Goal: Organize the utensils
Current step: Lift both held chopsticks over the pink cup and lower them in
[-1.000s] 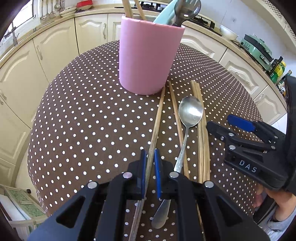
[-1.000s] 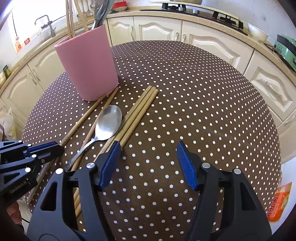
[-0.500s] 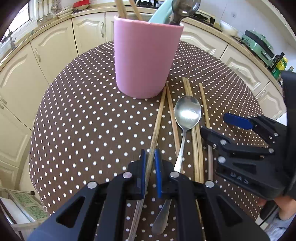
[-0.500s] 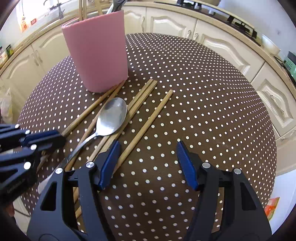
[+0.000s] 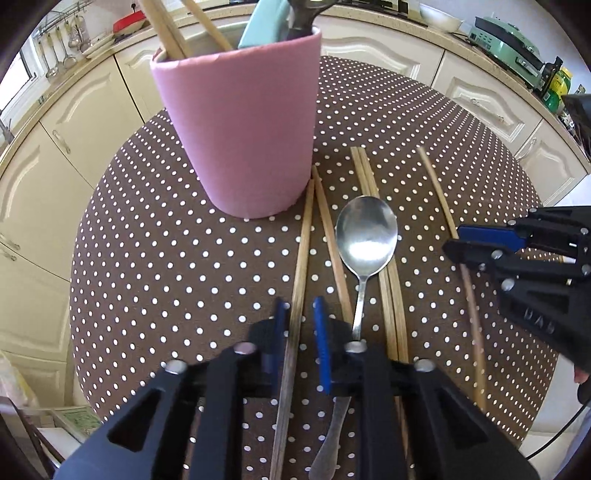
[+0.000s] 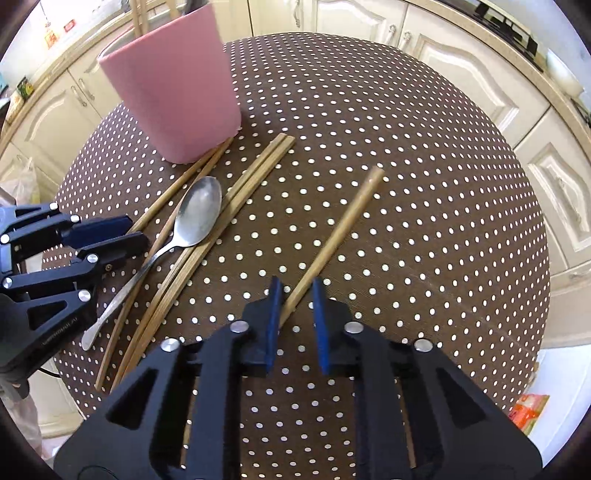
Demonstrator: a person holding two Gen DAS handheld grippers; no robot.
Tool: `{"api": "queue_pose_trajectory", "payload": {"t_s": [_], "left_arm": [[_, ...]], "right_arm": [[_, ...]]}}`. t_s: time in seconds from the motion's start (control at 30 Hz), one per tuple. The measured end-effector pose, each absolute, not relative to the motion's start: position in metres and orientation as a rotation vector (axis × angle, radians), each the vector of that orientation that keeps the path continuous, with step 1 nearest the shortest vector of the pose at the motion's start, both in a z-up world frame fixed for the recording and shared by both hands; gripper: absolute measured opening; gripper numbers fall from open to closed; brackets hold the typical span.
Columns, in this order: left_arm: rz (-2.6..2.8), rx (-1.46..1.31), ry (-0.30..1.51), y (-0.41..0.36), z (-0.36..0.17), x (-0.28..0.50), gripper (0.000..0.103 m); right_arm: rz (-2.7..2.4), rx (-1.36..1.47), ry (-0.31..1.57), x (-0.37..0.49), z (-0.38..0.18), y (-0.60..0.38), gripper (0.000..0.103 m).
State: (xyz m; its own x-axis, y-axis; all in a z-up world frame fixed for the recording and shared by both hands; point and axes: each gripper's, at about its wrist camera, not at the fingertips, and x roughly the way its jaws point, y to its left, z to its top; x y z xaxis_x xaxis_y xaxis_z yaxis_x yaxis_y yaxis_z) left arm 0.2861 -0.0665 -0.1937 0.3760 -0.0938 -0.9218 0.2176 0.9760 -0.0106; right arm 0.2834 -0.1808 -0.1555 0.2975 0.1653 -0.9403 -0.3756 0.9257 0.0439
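Right tool [image 6: 297, 317] straddles lone chopstick [image 6: 340, 232]; left tool [image 5: 300, 332] straddles another chopstick [image 5: 301, 254].

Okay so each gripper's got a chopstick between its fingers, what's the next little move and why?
Probably lift the right gripper, tipping its chopstick upright toward the pink cup. Its fingers straddle that stick's near end and look nearly shut on it; it lies apart from the spoon, so nothing should snag.

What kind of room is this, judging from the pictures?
Most likely a home kitchen: cream cabinets under a counter, a gas stove, and ladles hanging by the window.
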Motion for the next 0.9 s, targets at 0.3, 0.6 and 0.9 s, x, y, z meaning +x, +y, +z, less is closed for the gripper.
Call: {"api": "queue_pose_trajectory", "payload": {"t_s": [0.3, 0.6, 0.9], "left_arm": [[-0.221, 0.055, 1.069, -0.058, -0.183, 0.264, 0.006], [-0.236, -0.001, 0.941, -0.035, -0.151, 0.236, 0.006], [-0.328, -0.091, 0.768, -0.028, -0.113, 0.214, 0.006]], "right_arm": [[0.392, -0.082, 1.146, 0.270, -0.147, -0.216, 0.006], [0.453, 0.036, 0.986, 0.240, -0.110, -0.249, 0.006], [0.515, 0.117, 0.843, 0.214, -0.072, -0.258, 0.006]]}}
